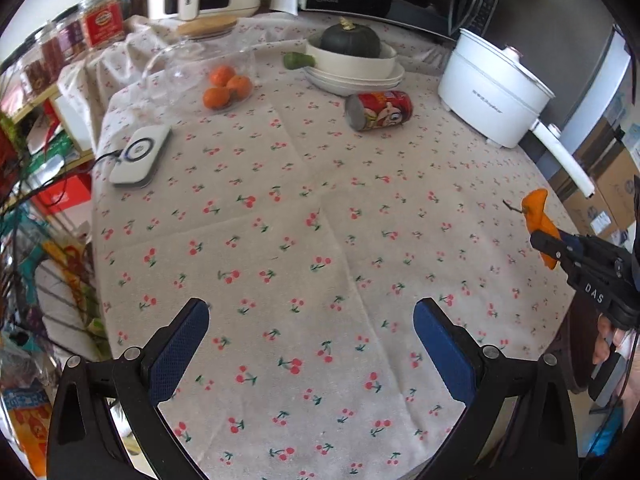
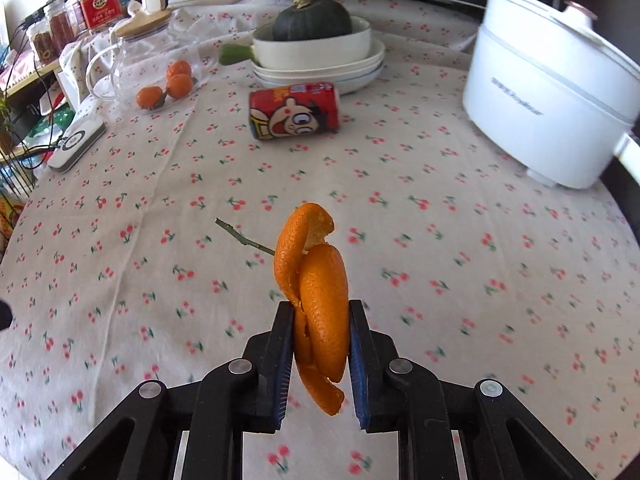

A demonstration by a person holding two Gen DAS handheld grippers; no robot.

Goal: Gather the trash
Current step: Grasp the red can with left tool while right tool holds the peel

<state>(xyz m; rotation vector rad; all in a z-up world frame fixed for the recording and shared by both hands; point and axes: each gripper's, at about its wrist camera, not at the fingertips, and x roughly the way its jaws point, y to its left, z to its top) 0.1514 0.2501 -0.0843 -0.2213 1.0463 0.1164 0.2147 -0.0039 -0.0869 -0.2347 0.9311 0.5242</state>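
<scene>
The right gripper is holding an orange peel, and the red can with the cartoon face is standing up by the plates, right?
Not quite. The red can is lying on its side on the tablecloth by the plates, not standing; the right wrist view shows it. The right gripper does hold the orange peel.

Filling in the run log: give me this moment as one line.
task: collect trash | right gripper: shut on peel, off the table | left gripper: open, empty | can: on its side, untouched
</scene>
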